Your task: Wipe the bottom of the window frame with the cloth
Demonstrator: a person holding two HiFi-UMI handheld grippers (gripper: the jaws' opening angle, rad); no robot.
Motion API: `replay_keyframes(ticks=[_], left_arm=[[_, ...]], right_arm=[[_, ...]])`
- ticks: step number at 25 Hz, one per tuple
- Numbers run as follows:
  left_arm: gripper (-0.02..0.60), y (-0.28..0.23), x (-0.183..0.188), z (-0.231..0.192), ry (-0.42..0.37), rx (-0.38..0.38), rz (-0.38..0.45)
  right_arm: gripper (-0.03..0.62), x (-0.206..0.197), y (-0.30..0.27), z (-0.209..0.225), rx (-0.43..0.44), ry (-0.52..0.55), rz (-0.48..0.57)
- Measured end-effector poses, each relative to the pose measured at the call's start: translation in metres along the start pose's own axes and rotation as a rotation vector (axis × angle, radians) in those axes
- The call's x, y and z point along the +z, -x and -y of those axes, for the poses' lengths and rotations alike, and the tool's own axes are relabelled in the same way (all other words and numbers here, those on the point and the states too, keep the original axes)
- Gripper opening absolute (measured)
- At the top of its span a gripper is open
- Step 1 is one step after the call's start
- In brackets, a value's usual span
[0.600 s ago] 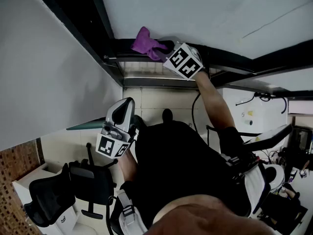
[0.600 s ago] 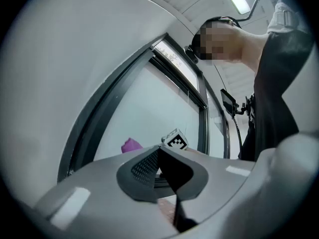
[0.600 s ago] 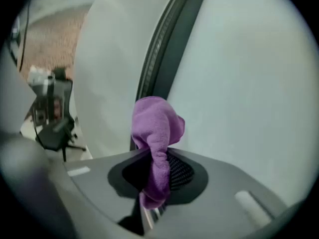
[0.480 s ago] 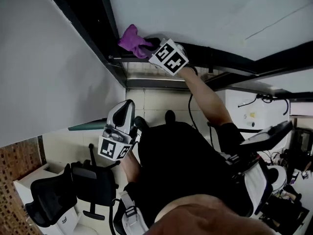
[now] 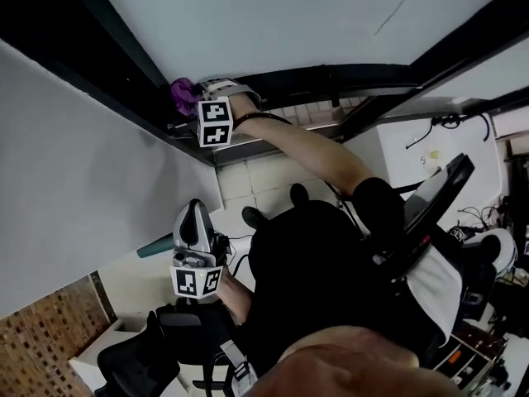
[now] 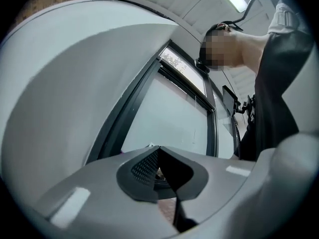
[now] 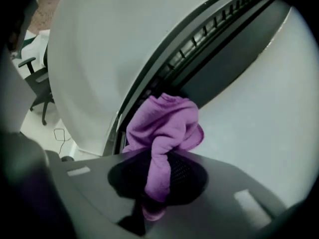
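Right gripper view shows the right gripper [image 7: 158,193] clamped on the purple cloth [image 7: 167,126], which is pressed against the window frame [image 7: 209,41] near its corner. Wiping seems underway; next comes a steady slide along the track. The left gripper [image 6: 167,183] hangs closed and empty.

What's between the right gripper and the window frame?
The purple cloth, which the right gripper clamps; the right gripper view shows it.

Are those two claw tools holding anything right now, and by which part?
The right gripper pinches the purple cloth by a twisted tail; the cloth's bunched end sits against the window frame. The left gripper is shut, holding nothing.
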State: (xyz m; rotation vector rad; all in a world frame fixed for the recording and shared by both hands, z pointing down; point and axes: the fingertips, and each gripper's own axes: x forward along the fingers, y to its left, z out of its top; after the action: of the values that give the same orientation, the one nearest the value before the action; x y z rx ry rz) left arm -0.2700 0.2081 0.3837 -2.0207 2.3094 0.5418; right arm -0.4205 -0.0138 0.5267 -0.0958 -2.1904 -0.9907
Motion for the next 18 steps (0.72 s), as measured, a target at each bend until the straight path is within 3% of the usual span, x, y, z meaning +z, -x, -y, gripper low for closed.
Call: replay_keyframes(ticks=[8, 18], left_arm=[[-0.009, -0.046, -0.015, 0.04, 0.017, -0.158, -0.046], [-0.009, -0.074, -0.03, 0.068, 0.025, -0.233, -0.077]], right_arm=[[0.058, -0.117, 0.054, 0.022, -0.074, 0.084, -0.207], [0.058, -0.225, 0.106, 0.036, -0.108, 0.281, -0.514]])
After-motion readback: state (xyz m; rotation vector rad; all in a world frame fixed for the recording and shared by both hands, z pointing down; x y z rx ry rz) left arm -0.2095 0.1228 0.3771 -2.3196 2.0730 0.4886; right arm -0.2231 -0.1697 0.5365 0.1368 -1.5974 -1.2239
